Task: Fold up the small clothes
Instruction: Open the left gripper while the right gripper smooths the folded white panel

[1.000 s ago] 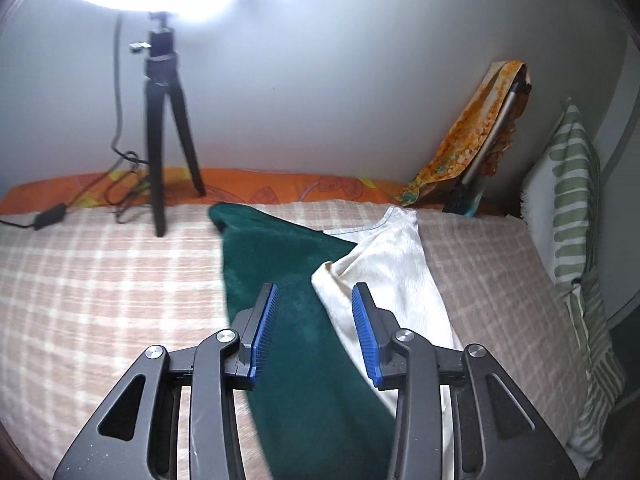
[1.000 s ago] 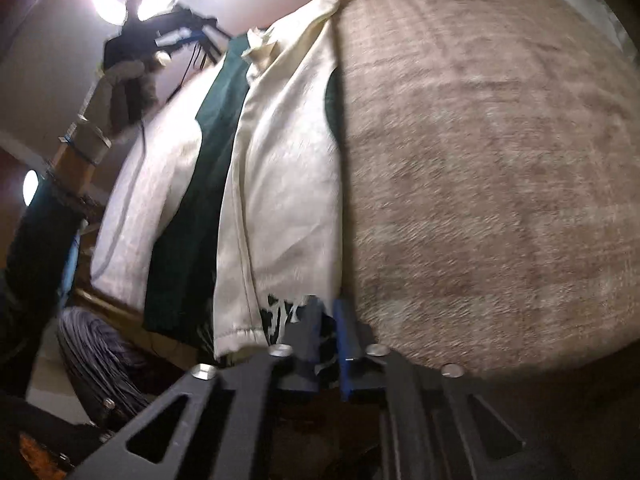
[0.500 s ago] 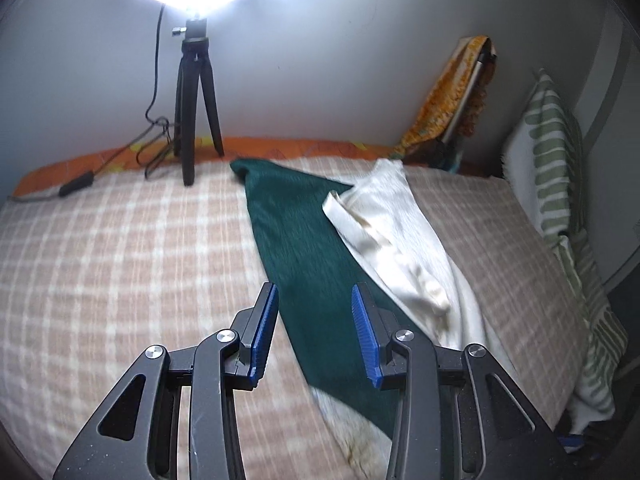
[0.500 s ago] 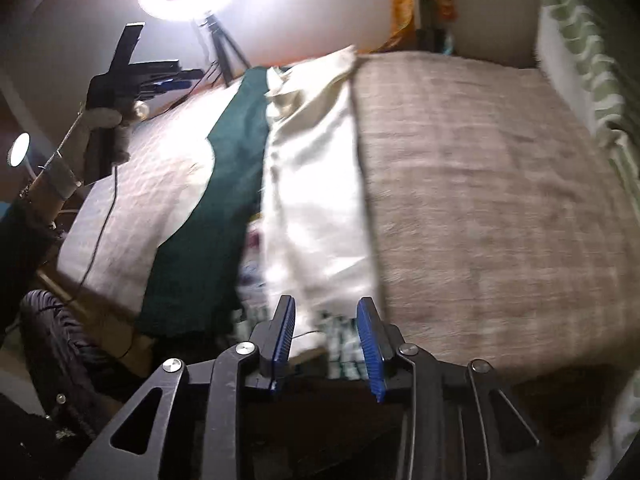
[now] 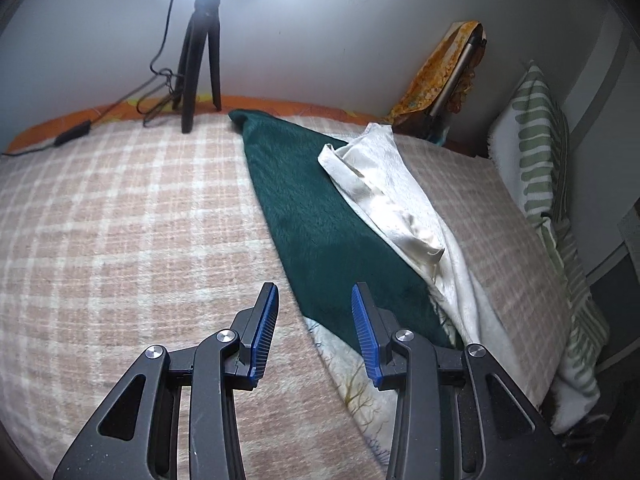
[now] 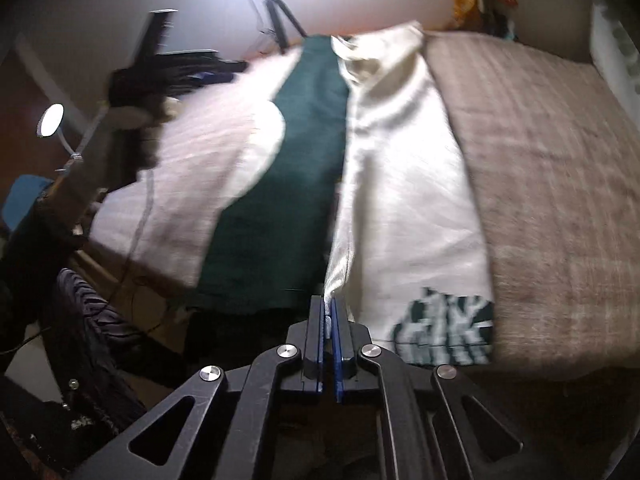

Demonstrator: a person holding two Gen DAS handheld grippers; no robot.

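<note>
My right gripper (image 6: 329,320) has just closed on the cream garment's (image 6: 404,184) near edge; its long axis runs straight ahead from those jaws. My left gripper (image 5: 315,330) hangs open and empty, garment ahead-right.

Your left tongs (image 5: 314,330) hang angled downward, blue pads parted, nothing between them. Your right tongs (image 6: 329,334) have just been closing and now pinch a cream fabric edge, pads nearly together.
</note>
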